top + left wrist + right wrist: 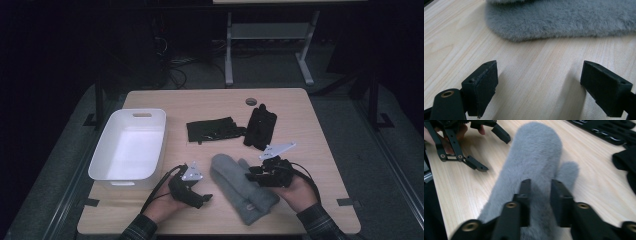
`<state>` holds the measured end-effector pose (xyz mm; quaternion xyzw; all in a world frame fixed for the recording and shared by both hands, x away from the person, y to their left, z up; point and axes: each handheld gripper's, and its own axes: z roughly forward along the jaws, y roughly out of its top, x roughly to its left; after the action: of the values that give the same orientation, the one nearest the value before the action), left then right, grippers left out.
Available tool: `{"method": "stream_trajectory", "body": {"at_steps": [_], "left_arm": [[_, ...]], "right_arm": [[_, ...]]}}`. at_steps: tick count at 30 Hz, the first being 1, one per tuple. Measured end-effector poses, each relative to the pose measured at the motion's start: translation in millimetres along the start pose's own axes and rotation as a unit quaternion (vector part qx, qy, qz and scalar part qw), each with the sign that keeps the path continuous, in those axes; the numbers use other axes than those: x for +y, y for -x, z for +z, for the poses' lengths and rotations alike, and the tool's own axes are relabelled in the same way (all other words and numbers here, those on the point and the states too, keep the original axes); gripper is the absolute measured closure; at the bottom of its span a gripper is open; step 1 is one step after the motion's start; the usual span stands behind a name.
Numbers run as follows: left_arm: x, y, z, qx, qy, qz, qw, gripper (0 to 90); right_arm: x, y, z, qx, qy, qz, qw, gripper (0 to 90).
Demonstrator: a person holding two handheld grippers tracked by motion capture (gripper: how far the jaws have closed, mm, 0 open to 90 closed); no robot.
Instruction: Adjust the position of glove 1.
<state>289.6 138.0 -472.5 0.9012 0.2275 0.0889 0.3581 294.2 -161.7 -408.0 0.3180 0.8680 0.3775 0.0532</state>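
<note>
Table (310,125) of pale wood is bearing, from left to right, a white rectangular plastic tub (131,145), the left gripper (200,196) resting with jaws spread wide and empty, a fluffy grey mitten (239,189) lying flat at the centre front, and the right gripper (541,202) hovering over the mitten, jaws narrowly parted without pinching it.

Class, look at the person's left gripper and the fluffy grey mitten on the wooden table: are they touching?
Apart. In the left gripper view, the left gripper stands with its jaws wide open over bare wooden table, and a clear strip of wood separates them from the fluffy grey mitten.
</note>
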Motion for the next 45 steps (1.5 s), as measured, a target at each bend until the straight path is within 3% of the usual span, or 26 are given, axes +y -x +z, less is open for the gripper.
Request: {"method": "stream_trajectory", "body": {"at_steps": [5, 13, 21, 24, 26, 32, 37, 45], "left_arm": [[0.0, 0.4, -0.1, 0.0, -0.001, -0.004, 1.0, 14.8], [0.4, -0.9, -1.1, 0.003, -0.009, 0.004, 1.0, 15.1], [3.4, 0.0, -3.6, 0.003, -0.012, -0.01, 0.9999, 25.4], [7.0, 2.0, -8.8, -0.014, -0.01, -0.019, 0.9997, 38.7], [12.5, 6.1, -13.5, -0.025, 0.002, -0.022, 0.9994, 56.1], [37.1, 25.1, -17.5, -0.053, 0.028, 0.003, 0.9982, 89.5], [55.3, 42.5, -8.0, -0.078, 0.037, 0.021, 0.9961, 89.7], [70.4, 64.3, 18.6, -0.105, 0.021, 0.045, 0.9932, 89.7]], "right_arm": [[-11.4, 12.7, -10.7, -0.018, -0.003, -0.004, 0.9998, 89.9], [-41.7, 33.5, -17.0, -0.025, -0.019, 0.009, 0.9995, 90.0], [-70.6, 45.5, -20.0, -0.01, -0.034, 0.029, 0.999, 90.0], [-77.0, 44.8, -17.3, 0.0, -0.041, 0.025, 0.9989, 90.0], [-79.1, 43.9, -17.4, 0.004, -0.042, 0.023, 0.9989, 90.0], [-78.2, 43.0, -16.1, 0.011, -0.04, 0.022, 0.9989, 90.0], [-76.2, 42.6, -11.9, 0.02, -0.042, 0.015, 0.9988, 90.0], [-76.0, 41.8, -6.1, 0.04, -0.046, 0.014, 0.998, 90.0]]}}
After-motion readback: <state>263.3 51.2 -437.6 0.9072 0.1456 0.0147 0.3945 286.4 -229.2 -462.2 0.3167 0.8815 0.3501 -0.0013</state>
